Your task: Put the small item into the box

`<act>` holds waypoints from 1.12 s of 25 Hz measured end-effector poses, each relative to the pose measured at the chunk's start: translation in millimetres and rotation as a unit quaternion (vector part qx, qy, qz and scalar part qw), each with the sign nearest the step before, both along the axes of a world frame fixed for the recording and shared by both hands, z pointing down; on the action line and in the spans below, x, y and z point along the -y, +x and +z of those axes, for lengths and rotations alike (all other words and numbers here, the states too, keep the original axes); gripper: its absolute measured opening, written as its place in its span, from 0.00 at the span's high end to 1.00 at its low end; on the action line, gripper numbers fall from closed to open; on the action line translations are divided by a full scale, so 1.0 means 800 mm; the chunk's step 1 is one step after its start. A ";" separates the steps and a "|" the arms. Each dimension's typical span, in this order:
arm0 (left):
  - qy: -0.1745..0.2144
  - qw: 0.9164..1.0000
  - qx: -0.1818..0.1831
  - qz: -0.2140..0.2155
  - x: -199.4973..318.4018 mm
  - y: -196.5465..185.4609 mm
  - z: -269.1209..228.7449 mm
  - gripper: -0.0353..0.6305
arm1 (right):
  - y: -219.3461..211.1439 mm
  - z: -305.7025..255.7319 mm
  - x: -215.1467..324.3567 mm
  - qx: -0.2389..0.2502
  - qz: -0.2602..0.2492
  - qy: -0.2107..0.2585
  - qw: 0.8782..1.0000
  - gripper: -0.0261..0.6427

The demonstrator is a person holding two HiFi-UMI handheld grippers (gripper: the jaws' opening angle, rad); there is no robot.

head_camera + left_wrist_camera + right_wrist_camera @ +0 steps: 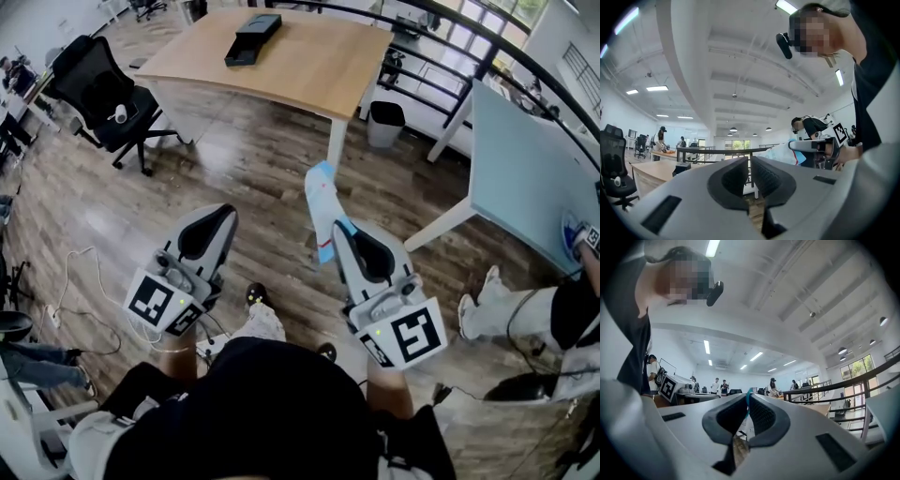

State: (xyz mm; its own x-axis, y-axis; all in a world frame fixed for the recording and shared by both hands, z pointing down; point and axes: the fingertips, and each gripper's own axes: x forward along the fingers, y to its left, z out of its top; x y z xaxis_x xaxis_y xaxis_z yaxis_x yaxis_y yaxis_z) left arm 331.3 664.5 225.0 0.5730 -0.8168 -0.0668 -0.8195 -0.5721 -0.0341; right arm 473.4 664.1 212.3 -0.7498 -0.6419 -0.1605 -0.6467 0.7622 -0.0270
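Note:
A black box lies on the wooden table, far ahead of both grippers. My right gripper is shut on the small item, a white and blue packet that sticks up out of its jaws. The right gripper view shows only the packet's thin teal edge between the closed jaws. To the left, level with it, my left gripper is shut with nothing between its jaws. From the left gripper view, the packet shows in the right gripper. Both grippers hang above the wood floor.
A black office chair stands at the left and a white bin under the table's right end. A pale blue table fills the right side, with another person below it. Cables lie on the floor at left.

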 end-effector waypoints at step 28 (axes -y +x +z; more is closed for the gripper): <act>0.004 0.999 -0.023 0.034 0.174 -0.246 0.005 0.91 | -0.246 -0.009 0.163 -0.025 0.038 0.010 0.999 0.92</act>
State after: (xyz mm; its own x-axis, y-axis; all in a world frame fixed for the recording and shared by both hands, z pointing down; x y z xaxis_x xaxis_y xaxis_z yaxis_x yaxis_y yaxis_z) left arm 134.6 525.6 228.7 0.6231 -0.7757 -0.1003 -0.7798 -0.6261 -0.0027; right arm 276.7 533.5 204.8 -0.7058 -0.6948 -0.1378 -0.7035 0.7104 0.0215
